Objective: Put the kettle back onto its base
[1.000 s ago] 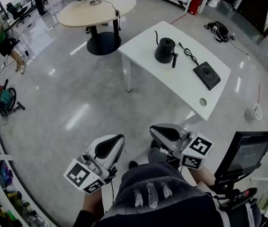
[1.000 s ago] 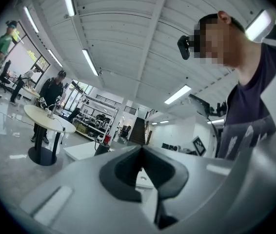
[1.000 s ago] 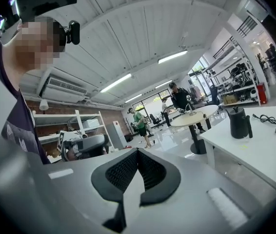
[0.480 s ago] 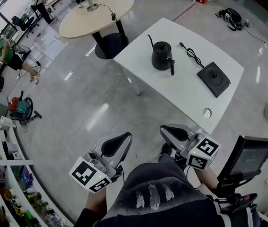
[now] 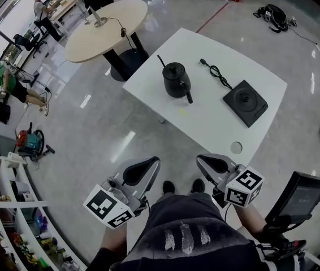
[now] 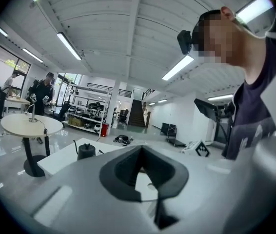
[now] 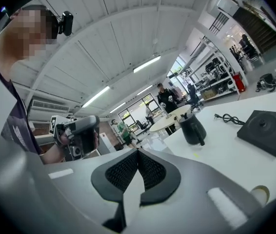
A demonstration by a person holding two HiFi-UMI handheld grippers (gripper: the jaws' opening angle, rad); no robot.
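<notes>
A black gooseneck kettle (image 5: 175, 79) stands on the white table (image 5: 205, 123), its handle toward me. The square black base (image 5: 245, 102) lies to its right, apart from it, with its cord (image 5: 215, 74) between them. Both grippers hang low in front of my body, short of the table's near edge. My left gripper (image 5: 147, 162) is shut and empty; its own view shows the kettle (image 6: 86, 151) far ahead. My right gripper (image 5: 204, 159) is shut too, with nothing in it. From it I see the kettle (image 7: 192, 128) and the base (image 7: 265, 130) on the table ahead.
A round beige table (image 5: 100, 21) stands beyond the white one on the left. There is a cable hole (image 5: 236, 147) near the white table's front corner. A stand with a monitor (image 5: 298, 193) is at my right, shelves (image 5: 1, 219) at my left. People are far off at the left.
I have come closer to the white table, and both grippers have moved forward with me. Kettle and base stay where they were. Both grippers remain shut.
</notes>
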